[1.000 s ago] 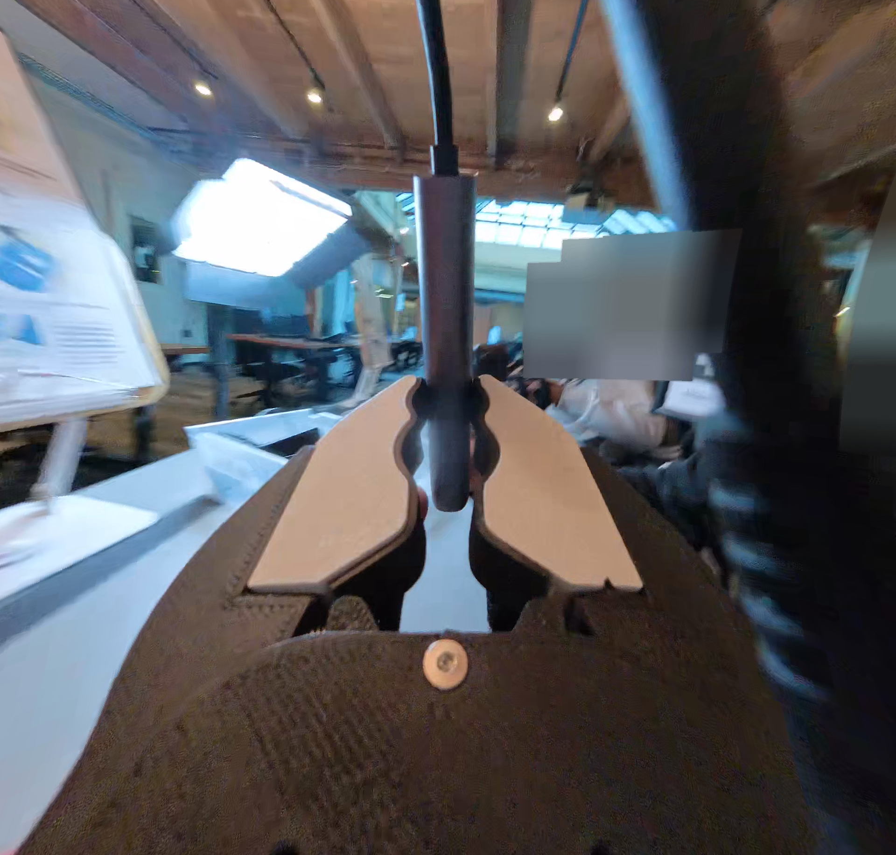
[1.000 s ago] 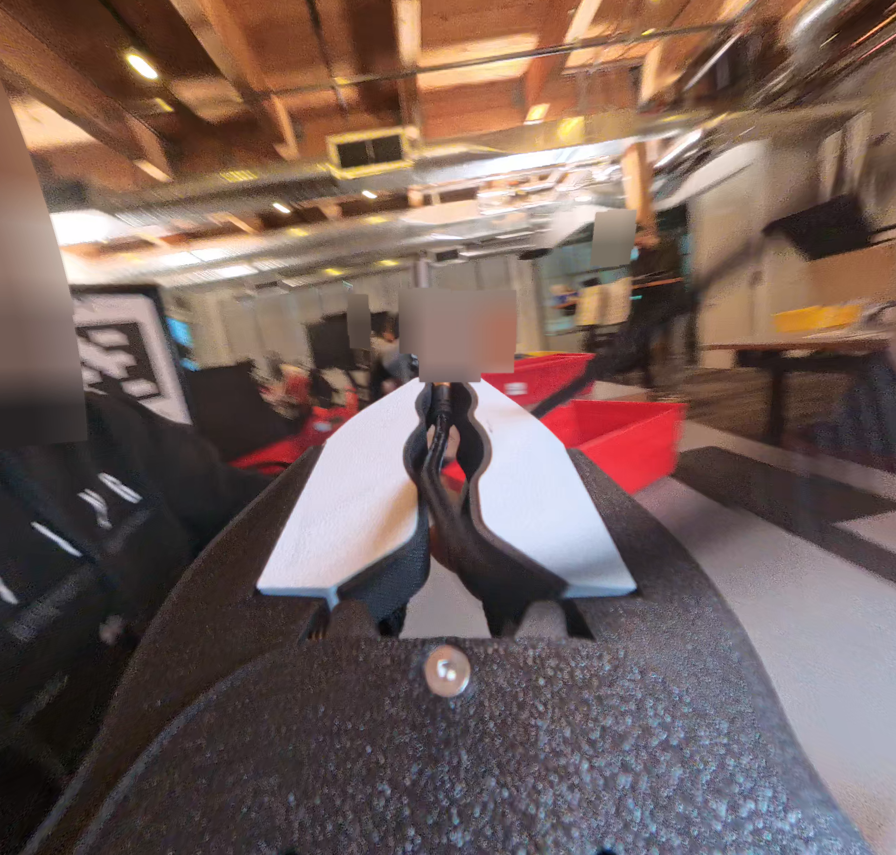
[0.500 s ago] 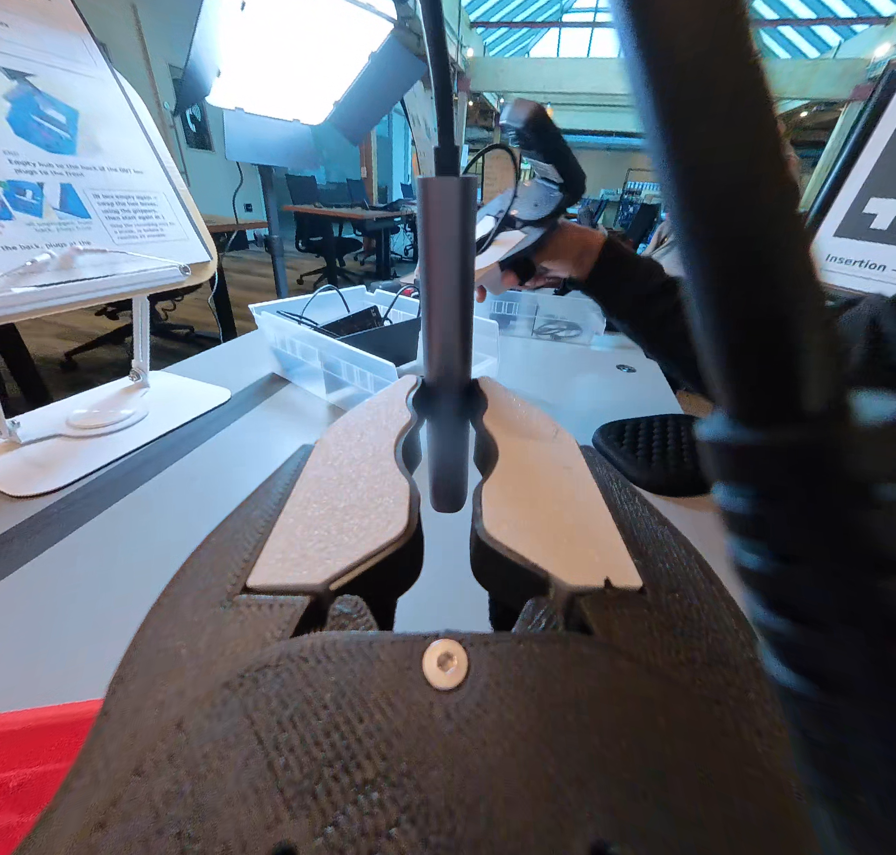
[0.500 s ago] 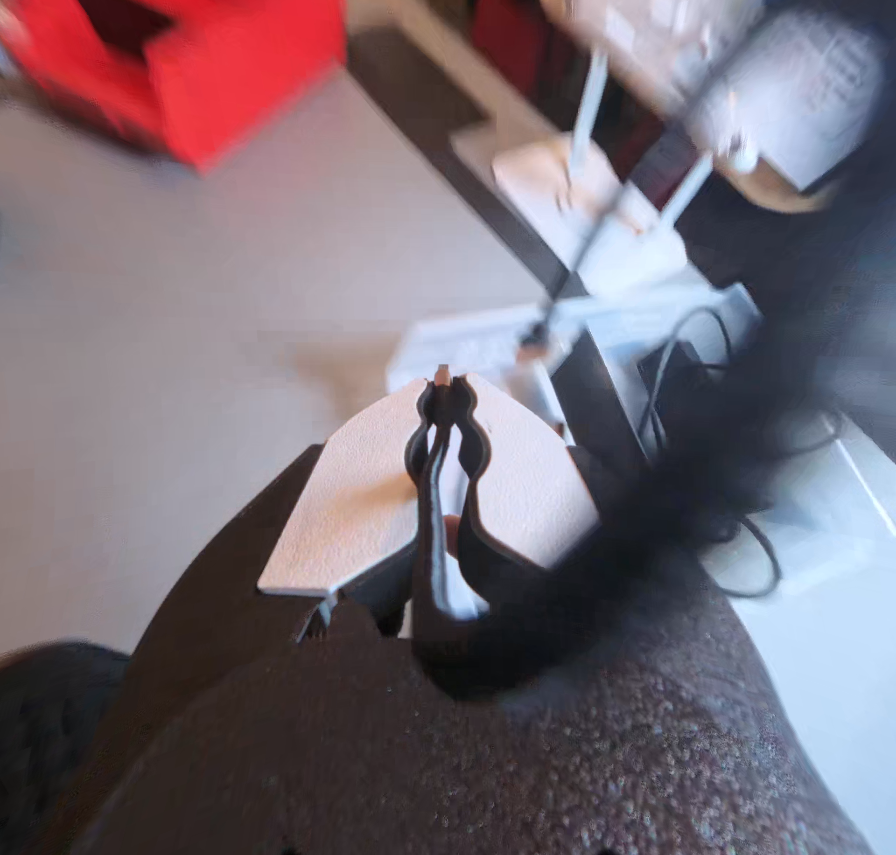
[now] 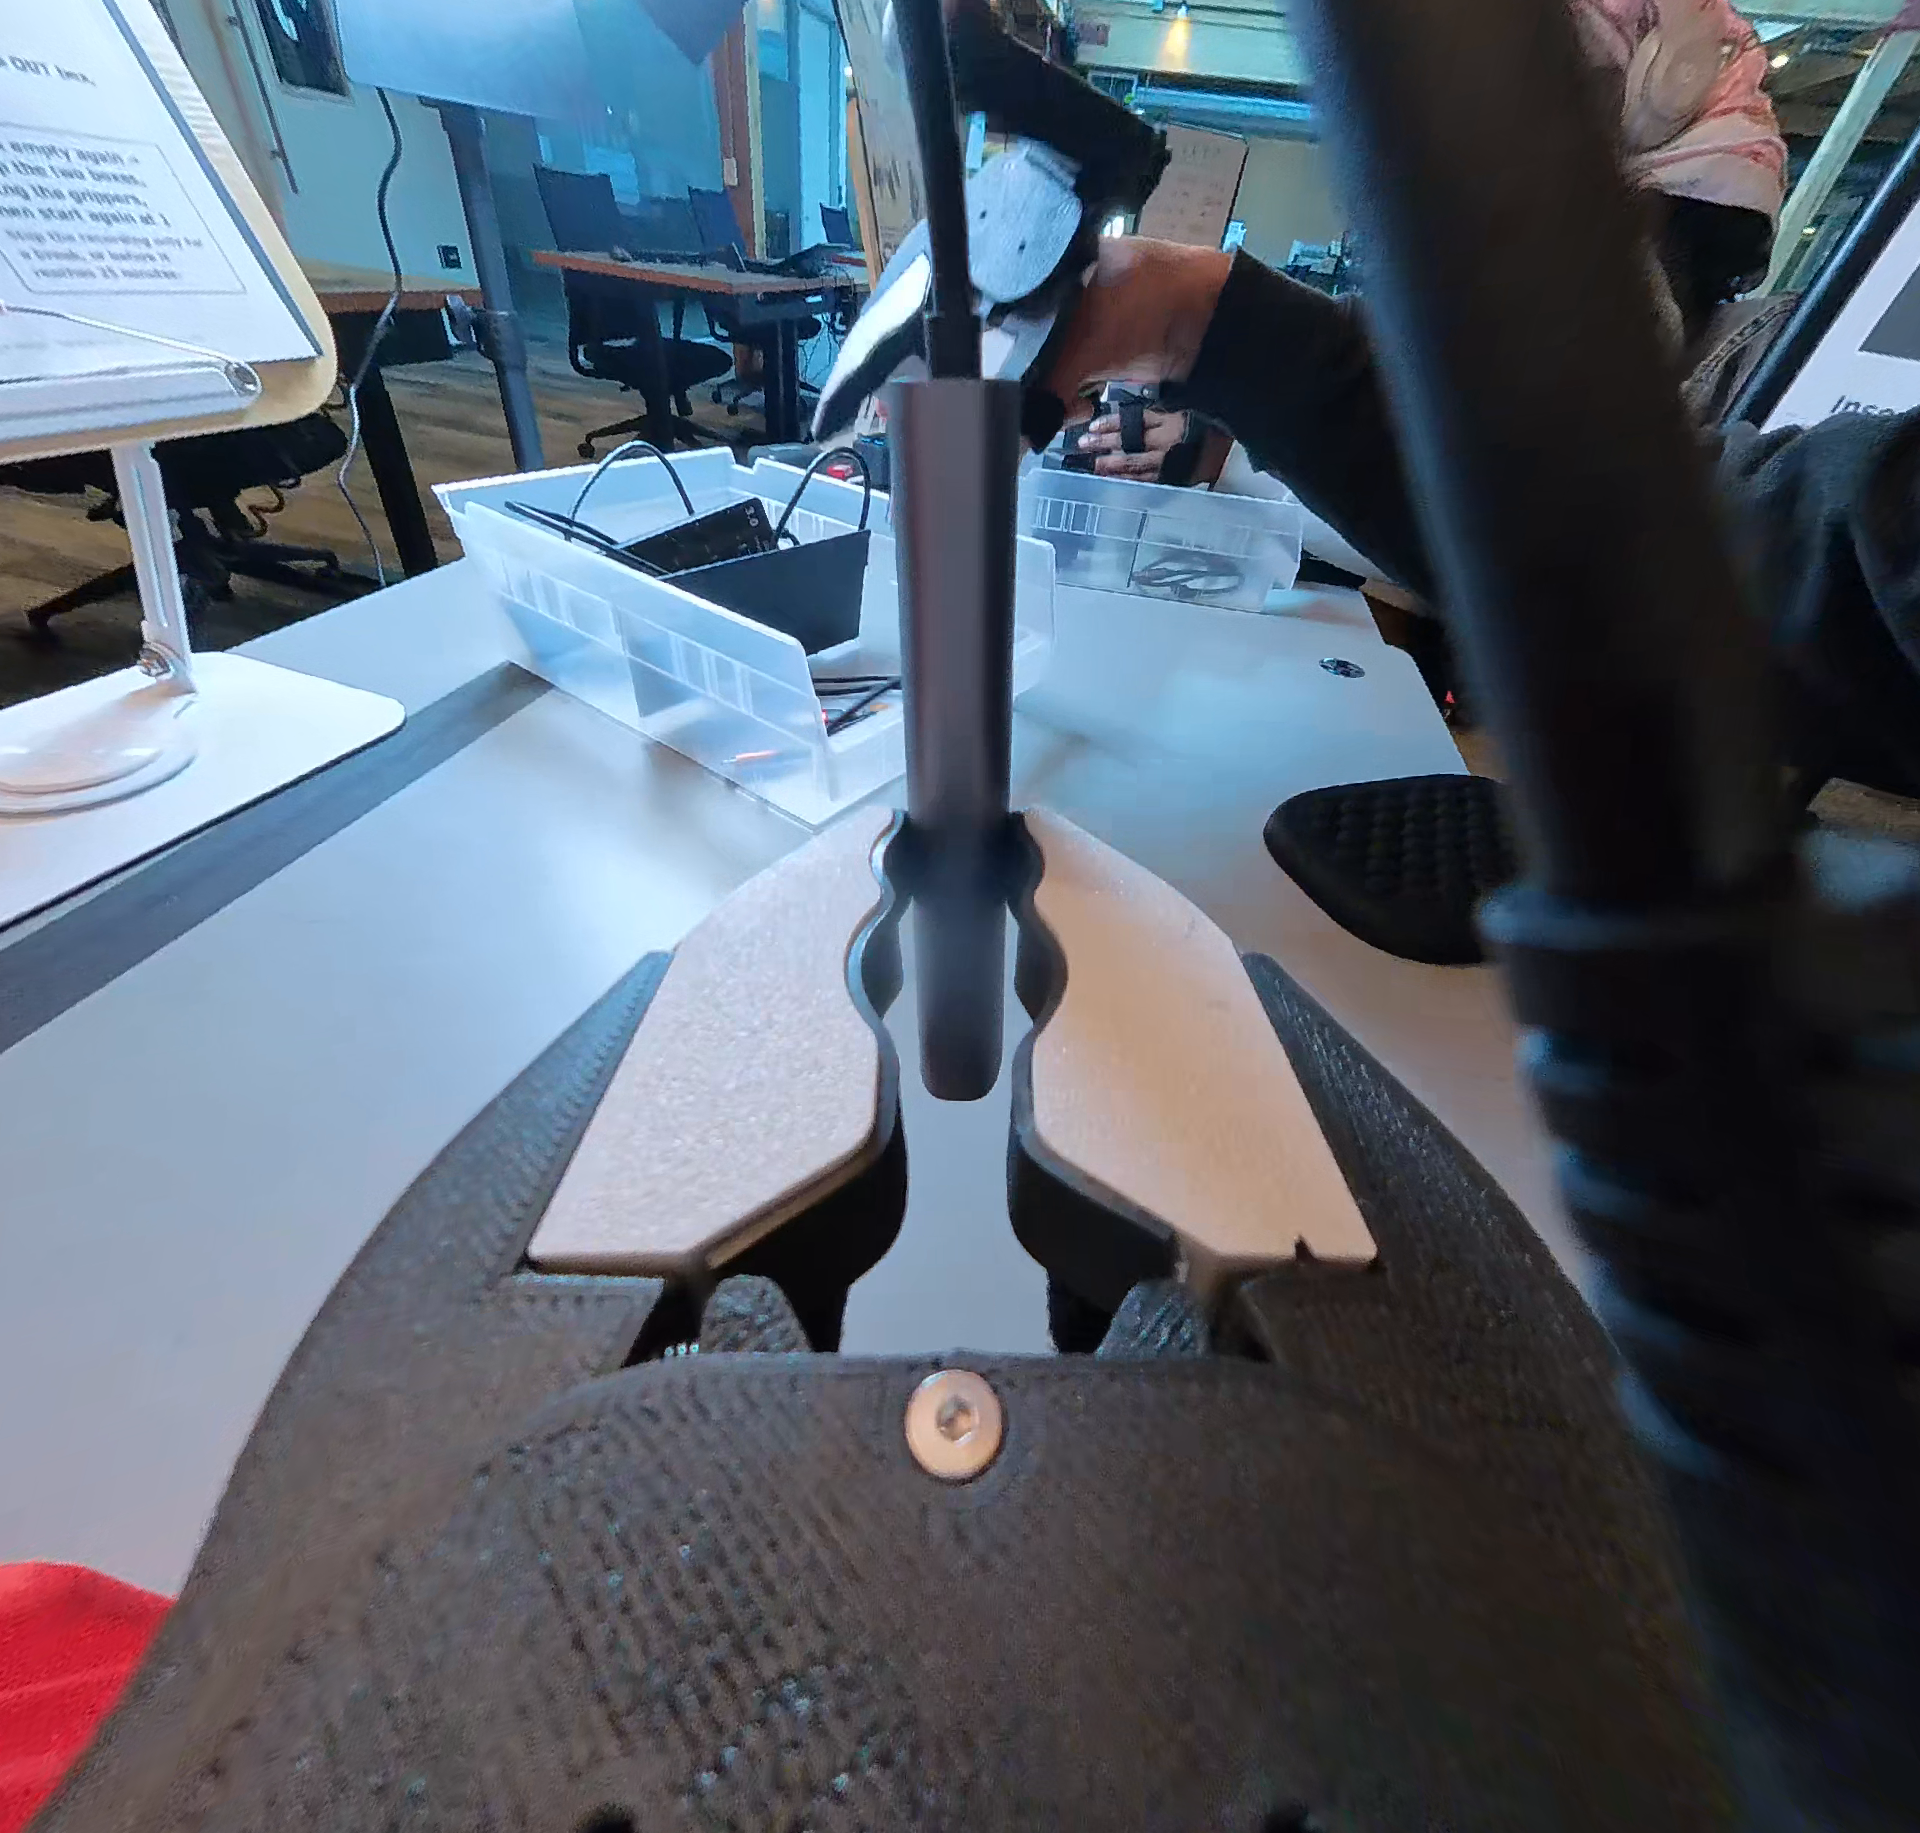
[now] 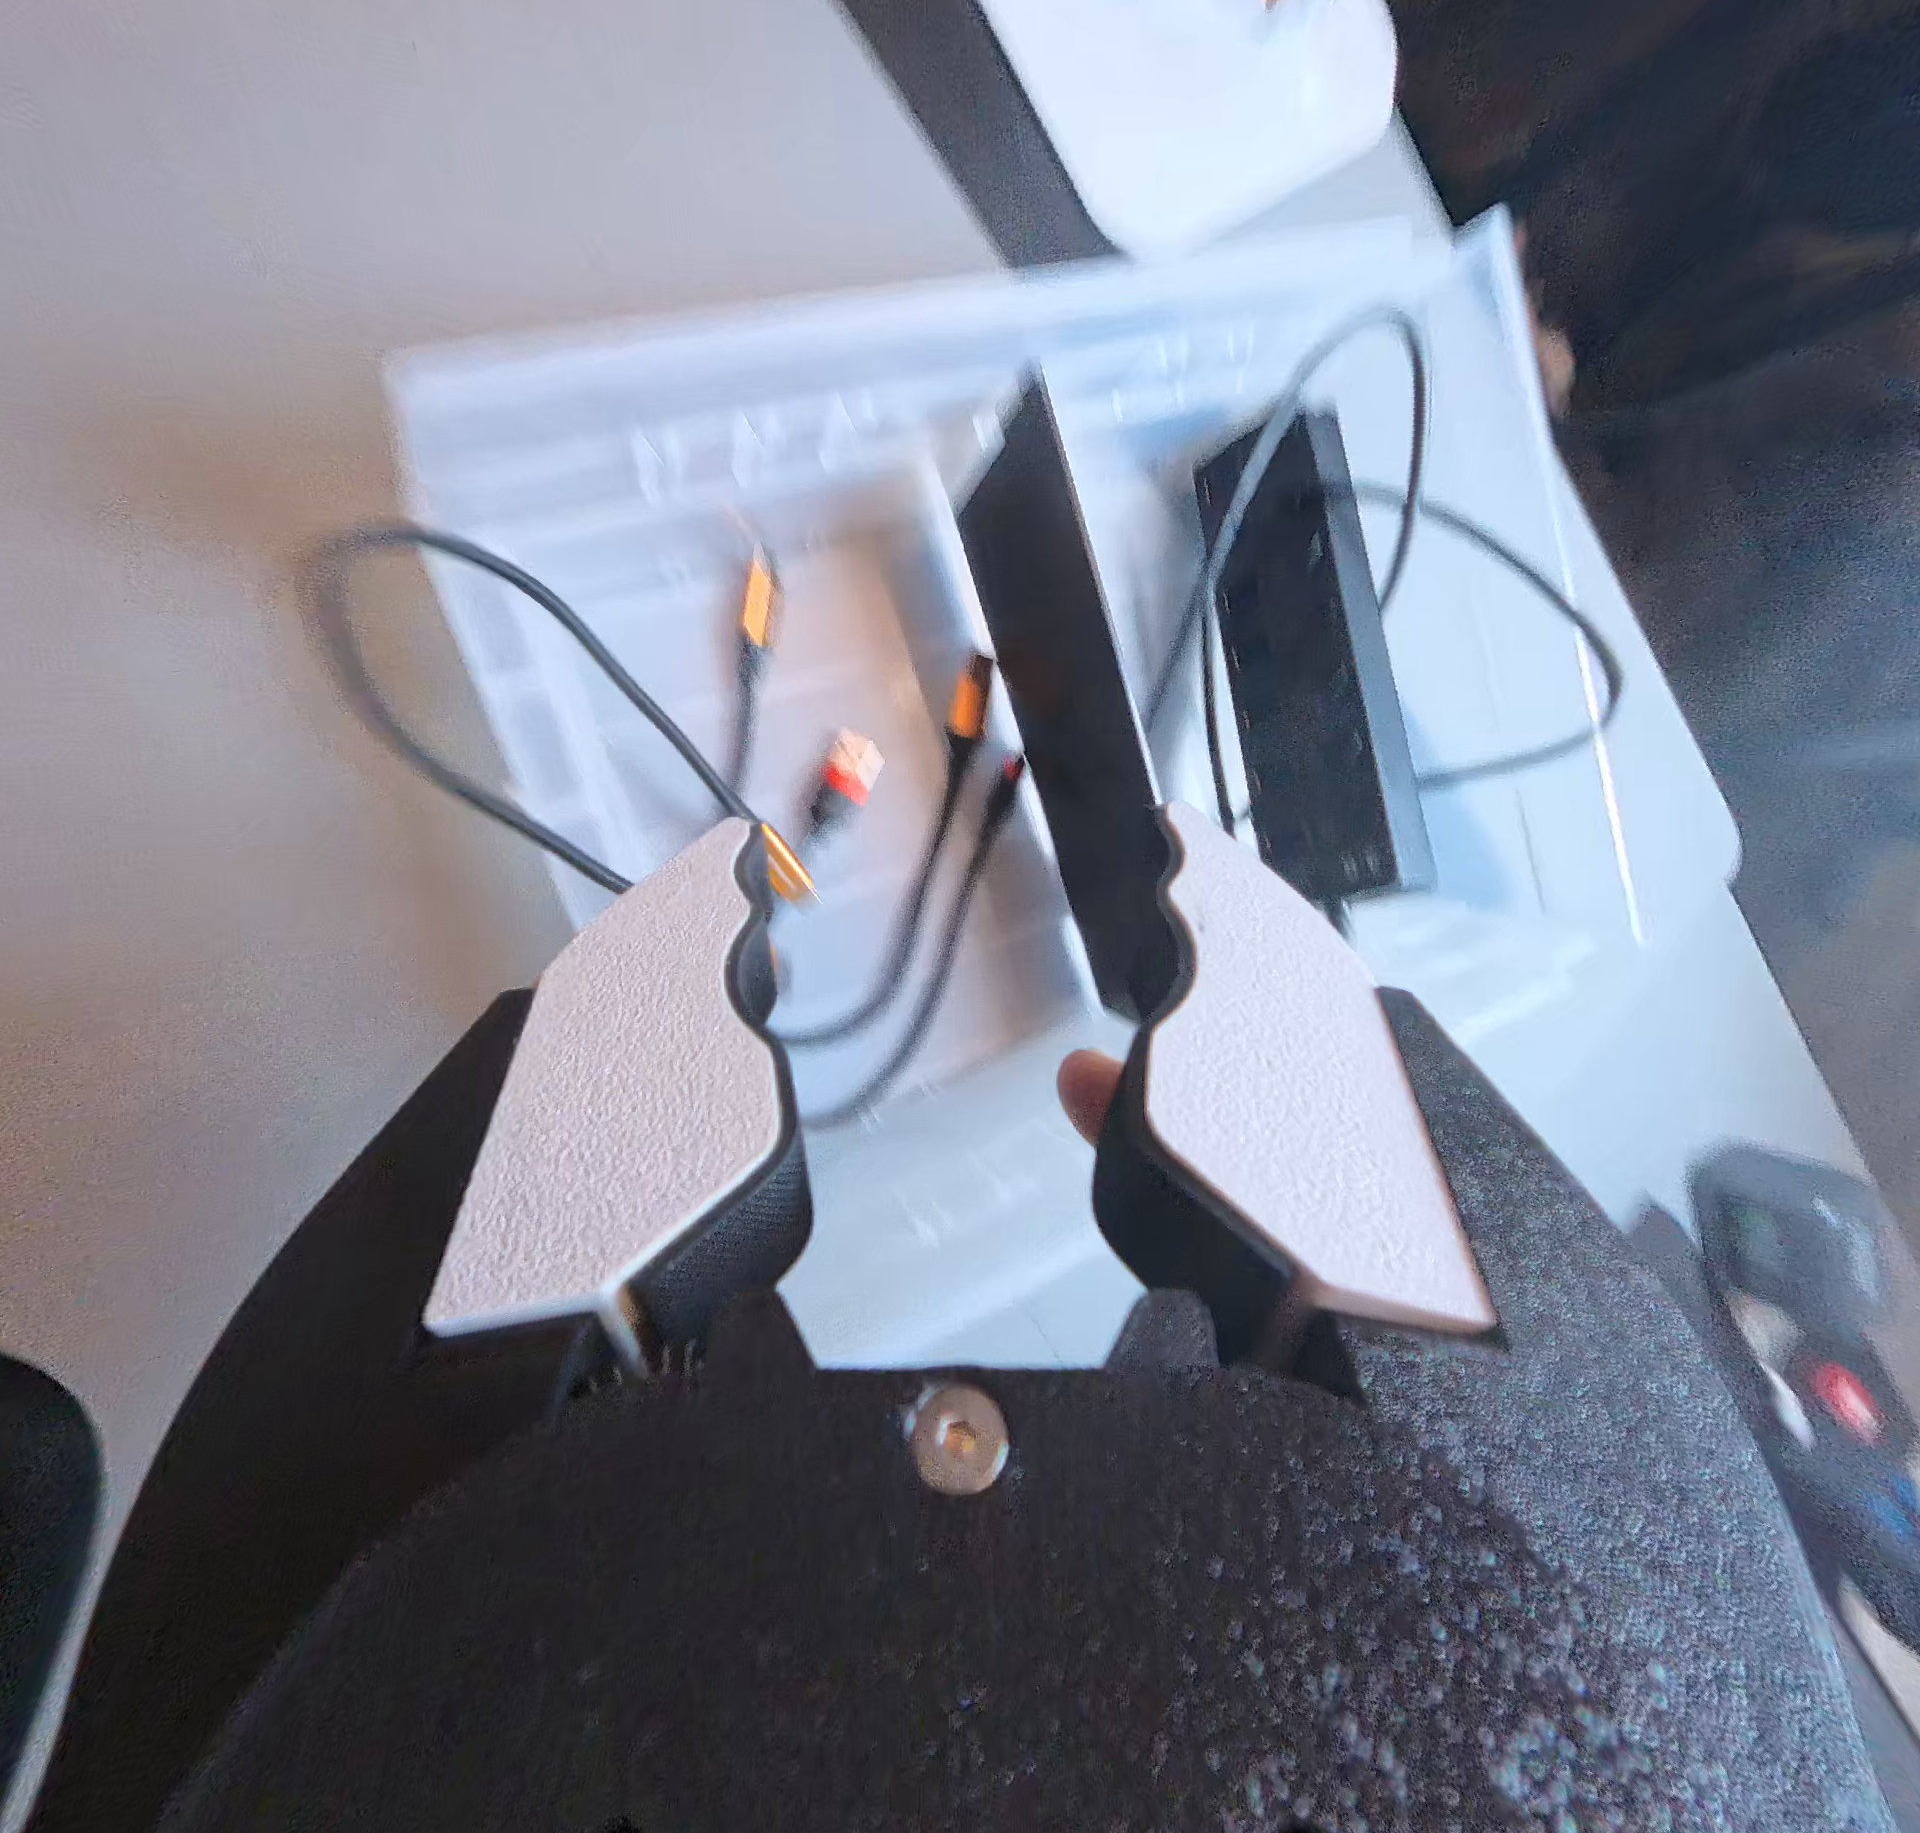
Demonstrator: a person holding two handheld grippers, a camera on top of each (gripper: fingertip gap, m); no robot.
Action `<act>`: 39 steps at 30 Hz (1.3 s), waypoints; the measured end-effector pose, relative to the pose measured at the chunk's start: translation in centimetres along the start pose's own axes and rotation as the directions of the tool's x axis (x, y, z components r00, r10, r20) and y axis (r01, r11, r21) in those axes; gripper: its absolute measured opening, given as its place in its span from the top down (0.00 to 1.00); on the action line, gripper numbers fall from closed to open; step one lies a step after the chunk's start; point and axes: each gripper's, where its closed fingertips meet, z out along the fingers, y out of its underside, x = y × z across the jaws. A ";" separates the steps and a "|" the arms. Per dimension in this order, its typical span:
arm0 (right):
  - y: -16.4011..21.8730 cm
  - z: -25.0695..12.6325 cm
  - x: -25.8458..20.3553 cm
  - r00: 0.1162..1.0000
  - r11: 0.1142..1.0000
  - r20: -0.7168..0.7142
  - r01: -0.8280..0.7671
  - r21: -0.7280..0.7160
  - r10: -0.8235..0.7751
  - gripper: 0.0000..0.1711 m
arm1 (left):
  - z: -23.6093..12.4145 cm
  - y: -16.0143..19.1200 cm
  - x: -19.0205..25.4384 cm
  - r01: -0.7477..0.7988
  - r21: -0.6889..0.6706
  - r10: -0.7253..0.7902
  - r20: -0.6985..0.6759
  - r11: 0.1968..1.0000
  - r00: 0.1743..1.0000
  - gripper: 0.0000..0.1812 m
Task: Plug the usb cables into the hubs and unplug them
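Observation:
My left gripper [image 5: 956,838] is shut on a slim grey hub [image 5: 954,640] and holds it upright above the white table [image 5: 312,1004]. A black cable [image 5: 930,121] runs up from the hub's top. My right gripper [image 6: 956,827] is open above a clear bin [image 6: 582,412]; it also shows in the left wrist view [image 5: 997,245]. A black cable's orange plug [image 6: 787,867] hangs loose by its left fingertip [image 6: 717,869], with no pad pressing on it. In the bin lie cables with orange plugs [image 6: 758,604], a red plug [image 6: 847,770], a black divider [image 6: 1060,703] and a black hub [image 6: 1309,661].
A white document stand [image 5: 156,557] is at the left. A second clear bin [image 5: 1164,536] is behind the first. A black dotted pad [image 5: 1392,858] lies at the right, and a thick dark cable [image 5: 1558,433] crosses the left wrist view. A person's arm [image 5: 1299,381] reaches over the bins. The gap from one gripper's tips to the other's is roughly 30 cm.
My right gripper swung down over the bin and opened, letting go of the black cable it was shut on. My left gripper tipped down toward the table with the hub still in it.

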 end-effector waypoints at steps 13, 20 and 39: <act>-11.7 -3.3 -25.1 0.821 0.830 0.458 0.034 0.557 -0.342 0.71 | 3.8 5.1 3.7 -0.054 -0.254 0.029 -0.101 0.966 0.995 0.91; -12.5 -7.0 -21.7 0.827 0.795 0.327 0.216 0.567 -0.457 0.90 | 3.7 4.8 2.6 0.045 -0.211 -0.060 -0.065 0.976 0.996 0.77; -2.6 2.3 10.4 0.993 0.997 -0.102 -0.049 0.064 0.056 0.91 | 2.0 4.1 -2.6 -0.006 -0.134 0.032 0.190 0.991 0.981 0.78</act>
